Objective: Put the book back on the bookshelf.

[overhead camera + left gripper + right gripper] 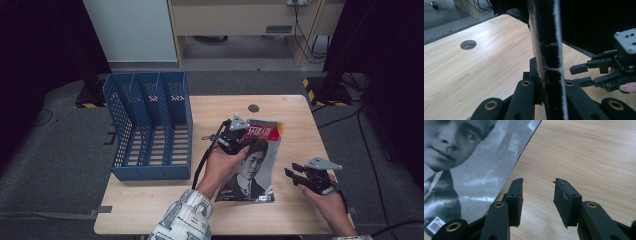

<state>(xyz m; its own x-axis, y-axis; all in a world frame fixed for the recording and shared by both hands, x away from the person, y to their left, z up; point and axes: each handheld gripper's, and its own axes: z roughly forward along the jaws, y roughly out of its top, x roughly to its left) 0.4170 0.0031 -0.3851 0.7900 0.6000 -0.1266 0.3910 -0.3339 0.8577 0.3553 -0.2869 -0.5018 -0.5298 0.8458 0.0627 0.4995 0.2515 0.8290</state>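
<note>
High view first: my left gripper (235, 134) is clamped on the upper left edge of the magazine (255, 165), which lies on the desk (150, 200) just right of the blue file rack (150, 125). I grip it at the edge, near the spine, so the whole thing can swing up as one stiff sheet instead of flopping open. In the left gripper view the magazine's edge (547, 50) runs straight up between my jaws, pinched tight, so that corner looks lifted while the lower end seems to rest on the wood.

My right gripper (296, 176) hangs just beside the magazine's right edge, apart from it. In the right gripper view its jaws stand apart with only bare desk between them, and the glossy cover (474, 170) ends just left of the left jaw. Nothing is held there. I keep it close, I think, to steady the free side once the magazine stands upright.

The rack's slots are open at the top and front, and the magazine lies well placed for a short carry into one. The slick cover could slip, hence the tight pinch.
</note>
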